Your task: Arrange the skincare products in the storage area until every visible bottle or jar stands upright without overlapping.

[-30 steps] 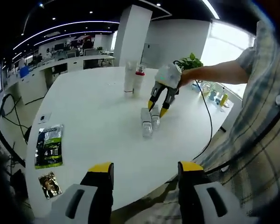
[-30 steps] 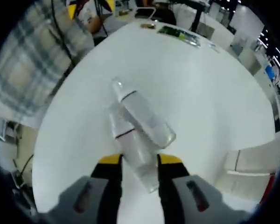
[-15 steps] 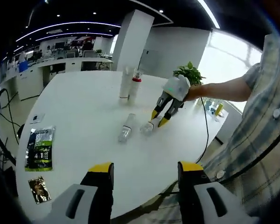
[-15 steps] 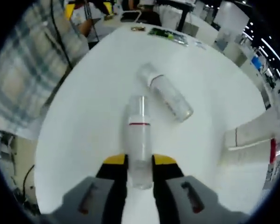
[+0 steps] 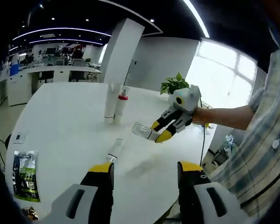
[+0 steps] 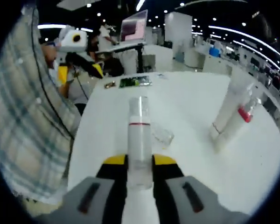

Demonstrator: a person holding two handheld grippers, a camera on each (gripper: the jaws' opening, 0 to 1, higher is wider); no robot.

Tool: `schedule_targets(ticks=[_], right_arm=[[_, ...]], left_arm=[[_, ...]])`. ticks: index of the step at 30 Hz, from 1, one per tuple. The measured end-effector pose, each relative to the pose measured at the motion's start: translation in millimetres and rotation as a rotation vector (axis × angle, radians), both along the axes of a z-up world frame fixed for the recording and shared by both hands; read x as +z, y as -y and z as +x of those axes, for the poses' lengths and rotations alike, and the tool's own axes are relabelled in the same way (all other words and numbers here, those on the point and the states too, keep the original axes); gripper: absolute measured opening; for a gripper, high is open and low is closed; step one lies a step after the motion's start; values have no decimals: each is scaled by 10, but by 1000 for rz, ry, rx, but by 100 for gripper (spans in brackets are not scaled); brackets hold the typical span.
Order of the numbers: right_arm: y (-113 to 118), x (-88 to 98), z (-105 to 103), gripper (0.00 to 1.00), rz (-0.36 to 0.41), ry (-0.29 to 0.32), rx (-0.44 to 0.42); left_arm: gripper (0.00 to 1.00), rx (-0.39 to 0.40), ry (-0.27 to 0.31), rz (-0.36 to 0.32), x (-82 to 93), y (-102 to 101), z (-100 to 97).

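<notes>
My right gripper (image 6: 140, 161) is shut on a clear bottle with a red ring (image 6: 140, 133), held up off the white table (image 6: 191, 102). In the left gripper view the same right gripper (image 5: 159, 131) carries that bottle (image 5: 141, 130) tilted above the table. A second clear bottle (image 5: 113, 150) lies on its side on the tabletop, also seen behind the held one (image 6: 162, 136). A white tube (image 5: 111, 101) and a red-capped bottle (image 5: 122, 102) stand upright together farther back. My left gripper (image 5: 146, 168) is open, low at the table's near edge, holding nothing.
A green packet (image 5: 23, 175) and a small card (image 5: 17, 137) lie at the table's left side. A potted plant (image 5: 175, 84) stands beyond the far edge. A person's plaid sleeve (image 6: 28, 121) fills the left of the right gripper view.
The right gripper has lifted its clear bottle off the table and swung it upward. The other clear bottle stays lying down. Both cameras have shifted.
</notes>
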State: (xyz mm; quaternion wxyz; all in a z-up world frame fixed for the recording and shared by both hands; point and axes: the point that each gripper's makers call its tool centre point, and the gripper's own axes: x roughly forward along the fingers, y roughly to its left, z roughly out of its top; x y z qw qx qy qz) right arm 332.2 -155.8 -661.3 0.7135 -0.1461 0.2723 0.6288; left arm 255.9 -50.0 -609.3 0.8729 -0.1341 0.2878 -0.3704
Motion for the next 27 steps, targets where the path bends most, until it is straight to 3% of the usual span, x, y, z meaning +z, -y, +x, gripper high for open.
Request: schedule_targets(ticks=[1,3,6,9,12,14,17,19,22,25,27], right_arm=[[-43,76,-31,17,60,-33,-22],[-95,170,-78,17,138,-86,-47],[-193,335,-160,17,261,-177,-75],[-314,531,-285,17,401,-312,-80],[-405,614,-407,17,471,-441,-58],[-437,660,-443,17,504,-474,-47],[-525,840,-554,17,612,-605,-17],[-565,900,-618,17,645,-677,10],[-627,915,-672,18,652,-729,31],[-667,938,-721,18,666,-809,45],[-665,926,-715,18,673,-823,43]], left_arm=[[56,14,-16,-99,122,86,69],[56,16,-14,-159,222,149,152],[55,4,-8,-153,256,191,284],[55,-1,-14,-168,274,216,396],[54,-12,-32,-271,404,282,456],[54,-15,-33,-327,483,314,481],[51,-20,-66,-427,575,378,510],[47,-19,-75,-461,599,407,538],[43,-27,-116,-503,614,476,557],[36,-41,-124,-503,603,530,568],[24,-64,-158,-558,681,581,526]])
